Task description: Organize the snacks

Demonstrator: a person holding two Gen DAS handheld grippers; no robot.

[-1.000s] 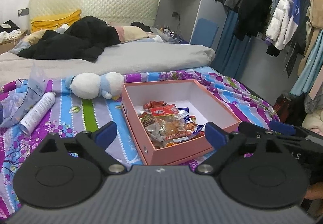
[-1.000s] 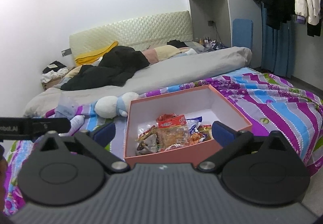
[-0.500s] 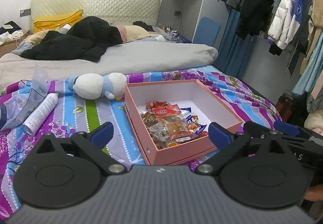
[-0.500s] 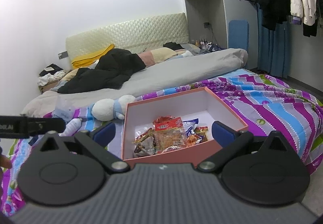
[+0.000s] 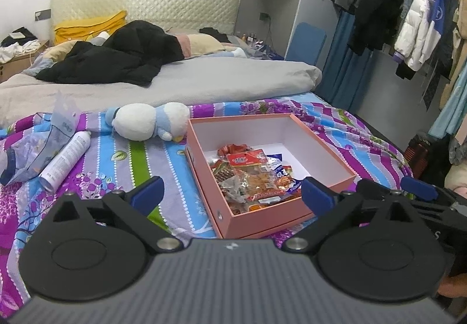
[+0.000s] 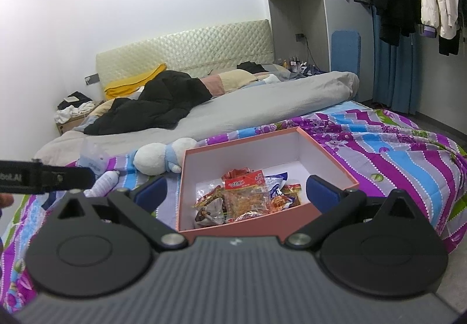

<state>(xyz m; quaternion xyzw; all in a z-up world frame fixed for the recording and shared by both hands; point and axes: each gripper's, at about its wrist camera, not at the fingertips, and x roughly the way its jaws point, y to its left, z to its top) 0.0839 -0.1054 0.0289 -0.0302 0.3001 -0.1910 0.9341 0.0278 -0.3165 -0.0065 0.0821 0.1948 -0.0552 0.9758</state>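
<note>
A pink open box [image 5: 204, 166] [image 6: 335, 166] lies on the striped bedspread. Several snack packets [image 5: 251, 175] [image 6: 248, 198] are piled in its near half. My left gripper [image 5: 232, 195] hangs open in front of the box, above the bed, with nothing between its blue-tipped fingers. My right gripper [image 6: 238, 192] is also open and empty, held back from the box's near wall. In the left wrist view the right gripper's body [image 5: 414, 198] shows at the right edge. In the right wrist view the left gripper's body [image 6: 43, 178] shows at the left edge.
A white and blue plush toy [image 5: 149, 121] [image 6: 163, 159] lies left of the box. A white spray can [image 5: 65, 160] and a clear plastic bag [image 5: 35, 149] lie further left. Behind are a grey duvet with black clothes [image 5: 116, 61], and hanging coats [image 5: 420, 32] at the right.
Both grippers have drawn back and risen a little from the box, which now looks smaller and lower in the right wrist view. Both stay open and empty.
</note>
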